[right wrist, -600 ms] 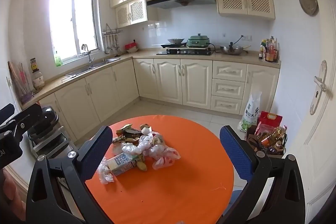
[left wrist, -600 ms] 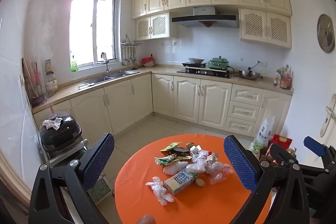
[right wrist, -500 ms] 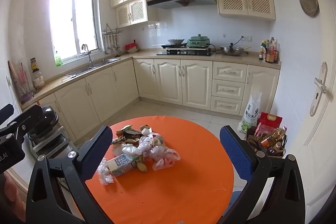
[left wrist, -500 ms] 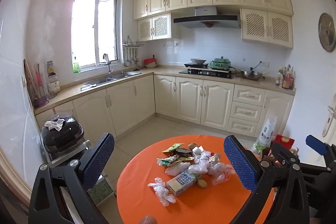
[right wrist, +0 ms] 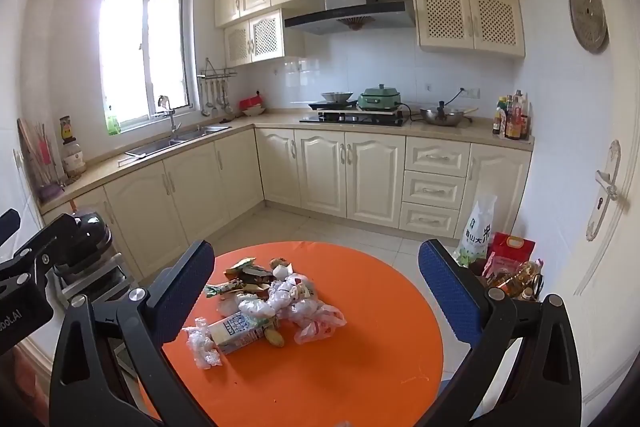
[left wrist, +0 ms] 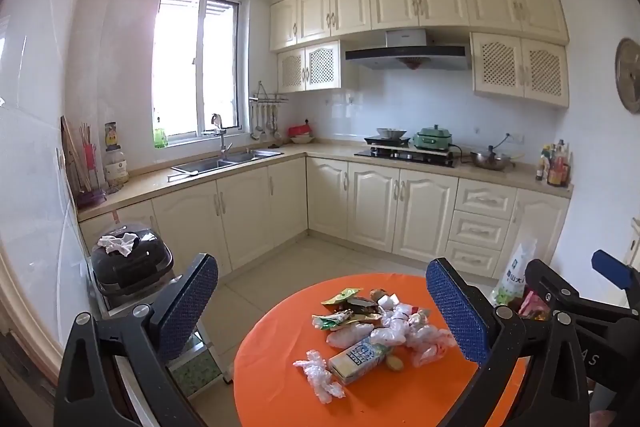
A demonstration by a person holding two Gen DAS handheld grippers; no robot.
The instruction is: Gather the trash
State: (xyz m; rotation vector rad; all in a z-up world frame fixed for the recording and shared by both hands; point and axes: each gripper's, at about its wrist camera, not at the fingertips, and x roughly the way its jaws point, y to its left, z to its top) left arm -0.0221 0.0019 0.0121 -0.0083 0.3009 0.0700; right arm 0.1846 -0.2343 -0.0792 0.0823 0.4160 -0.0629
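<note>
Black plastic frames, blue textured fingers [left wrist: 456,311], silver screws.

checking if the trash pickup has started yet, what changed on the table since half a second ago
Nothing was picked up or let go. The left wrist view has shifted a little, so the room sits slightly lower and further right in it. The trash pile lies as before on the orange table, and the left gripper and right gripper are open and empty as before.

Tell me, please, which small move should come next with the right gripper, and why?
Probably lower the right gripper toward the trash pile on the orange table. Its fingers stand wide open, hold nothing, and hang above the heap.
</note>
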